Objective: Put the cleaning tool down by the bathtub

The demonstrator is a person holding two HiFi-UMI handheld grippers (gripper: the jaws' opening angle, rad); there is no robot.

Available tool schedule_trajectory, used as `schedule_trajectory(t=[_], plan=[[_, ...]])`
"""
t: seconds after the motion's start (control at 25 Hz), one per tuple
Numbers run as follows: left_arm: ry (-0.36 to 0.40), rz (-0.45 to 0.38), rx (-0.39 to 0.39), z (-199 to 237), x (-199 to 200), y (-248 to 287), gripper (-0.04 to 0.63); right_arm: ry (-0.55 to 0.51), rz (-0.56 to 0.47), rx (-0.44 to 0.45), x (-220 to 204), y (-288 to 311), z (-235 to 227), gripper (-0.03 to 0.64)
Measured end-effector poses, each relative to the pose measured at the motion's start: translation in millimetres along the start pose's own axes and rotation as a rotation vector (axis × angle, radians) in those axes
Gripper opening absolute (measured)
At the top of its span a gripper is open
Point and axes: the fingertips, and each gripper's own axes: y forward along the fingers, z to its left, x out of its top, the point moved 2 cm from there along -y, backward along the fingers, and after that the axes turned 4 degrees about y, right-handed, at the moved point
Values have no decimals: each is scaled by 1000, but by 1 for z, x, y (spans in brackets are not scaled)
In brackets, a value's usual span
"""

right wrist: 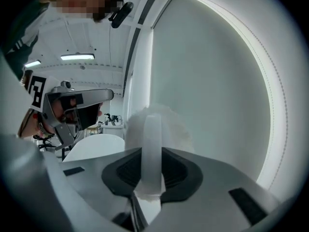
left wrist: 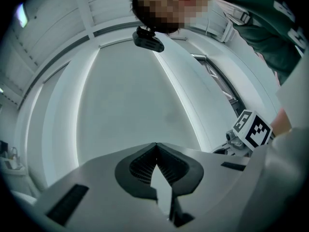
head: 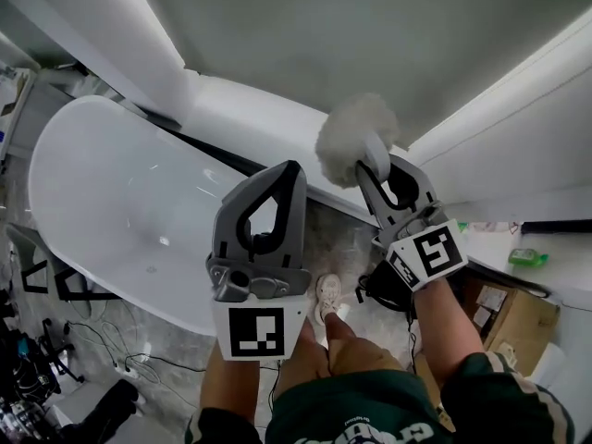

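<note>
Cleaning tool held aloft, not yet put down.
Nearest, the left gripper (head: 285,172) is seen closed on nothing. The right gripper (head: 381,166) is clamped on the white handle of the fluffy cleaning tool (head: 354,139), which is carried above the floor (head: 344,240) by the bathtub (head: 92,183). Lowering and release are judged to remain.

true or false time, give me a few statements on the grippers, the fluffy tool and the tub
1. The right gripper is shut on the handle of the cleaning tool. True.
2. The left gripper holds a sponge. False: its jaws are together with nothing between them.
3. The cleaning tool has a fluffy white head. True.
4. The bathtub is black. False: it is white.
</note>
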Motion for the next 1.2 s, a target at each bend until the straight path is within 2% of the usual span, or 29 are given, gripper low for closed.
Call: schedule_trajectory(t=[0.28,0.52,1.2], plan=[[-48,35,26,15,-27,-8,8,-15,83,43,-23,32,13,94],[-55,57,40,25,-42,-10,8,25,153,70,-46,60,15,94],[-92,153,76,38,-99,-8,8,-7,381,154,-117,138,8,94]])
